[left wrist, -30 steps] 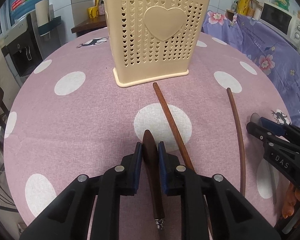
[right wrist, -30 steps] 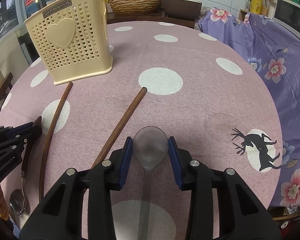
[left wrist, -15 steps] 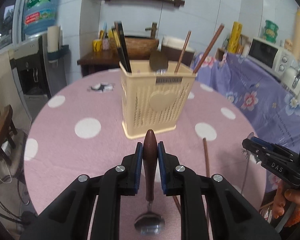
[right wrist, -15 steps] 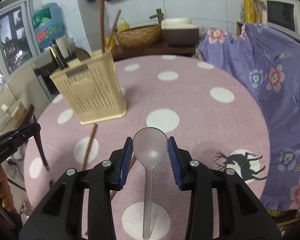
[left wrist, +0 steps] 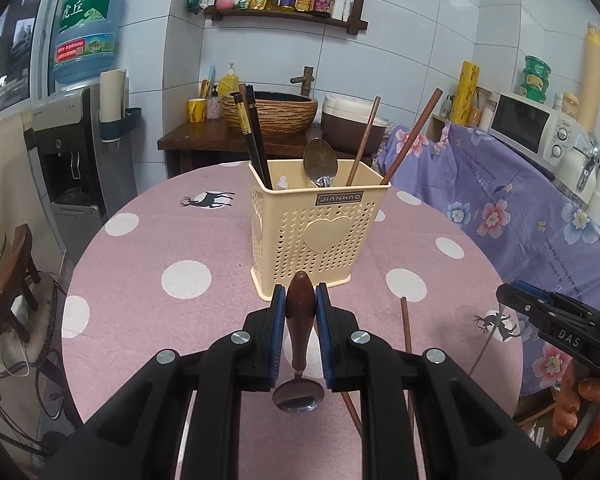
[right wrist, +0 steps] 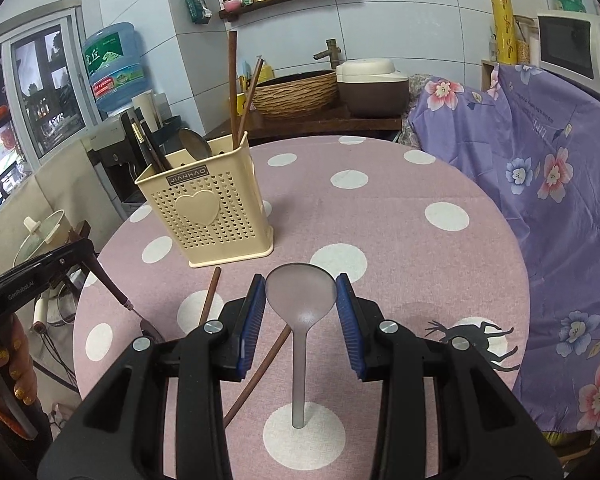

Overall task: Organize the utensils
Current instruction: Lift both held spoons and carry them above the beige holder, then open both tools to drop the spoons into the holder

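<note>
The left gripper is clamped on the brown wooden handle of a metal spoon, whose bowl hangs down toward the camera at 6 o'clock of the pads, clear of the pink polka-dot tablecloth; in the right wrist view the same spoon slants down from that gripper at 9 o'clock, its bowl low over the cloth; the right gripper is closed on the bowl of a translucent plastic spoon, the blue pads pressing its two edges and the handle pointing down toward 6 o'clock above a white dot; the cream perforated utensil holder stands upright on the table at 12 o'clock of the left gripper and at 10 o'clock of the right one; it holds dark chopsticks in its left part, a metal spoon bowl in the middle and two brown chopsticks leaning to 1 o'clock; two more brown chopsticks lie flat on the cloth between holder and grippers, one partly hidden under the right gripper's fingers; a purple floral cloth covers the furniture at 3 o'clock
</note>
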`<action>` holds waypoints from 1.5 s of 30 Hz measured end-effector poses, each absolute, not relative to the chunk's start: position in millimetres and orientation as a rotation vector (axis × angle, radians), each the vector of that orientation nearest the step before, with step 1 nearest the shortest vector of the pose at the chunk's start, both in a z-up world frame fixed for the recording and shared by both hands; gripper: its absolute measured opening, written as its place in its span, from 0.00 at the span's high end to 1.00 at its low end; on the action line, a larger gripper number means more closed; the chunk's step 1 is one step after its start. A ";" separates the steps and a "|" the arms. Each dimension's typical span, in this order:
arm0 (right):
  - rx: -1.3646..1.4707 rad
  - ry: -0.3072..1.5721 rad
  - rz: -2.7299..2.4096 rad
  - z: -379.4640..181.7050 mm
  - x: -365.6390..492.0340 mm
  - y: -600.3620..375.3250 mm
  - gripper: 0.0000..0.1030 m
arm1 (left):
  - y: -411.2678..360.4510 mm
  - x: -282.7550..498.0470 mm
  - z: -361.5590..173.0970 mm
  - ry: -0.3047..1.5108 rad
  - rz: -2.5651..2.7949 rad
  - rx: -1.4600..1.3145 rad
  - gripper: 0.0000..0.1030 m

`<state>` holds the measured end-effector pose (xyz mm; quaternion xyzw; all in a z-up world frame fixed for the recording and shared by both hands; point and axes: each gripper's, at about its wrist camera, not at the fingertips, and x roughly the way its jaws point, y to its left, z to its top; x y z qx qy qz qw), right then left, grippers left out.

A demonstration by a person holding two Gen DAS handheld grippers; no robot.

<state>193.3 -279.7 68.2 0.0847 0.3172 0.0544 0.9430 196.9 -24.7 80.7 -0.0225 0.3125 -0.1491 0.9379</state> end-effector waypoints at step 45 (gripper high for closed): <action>-0.023 0.396 0.151 111.5 334.7 -161.1 0.64 | -35.6 312.0 127.7 0.539 -0.231 -0.099 0.84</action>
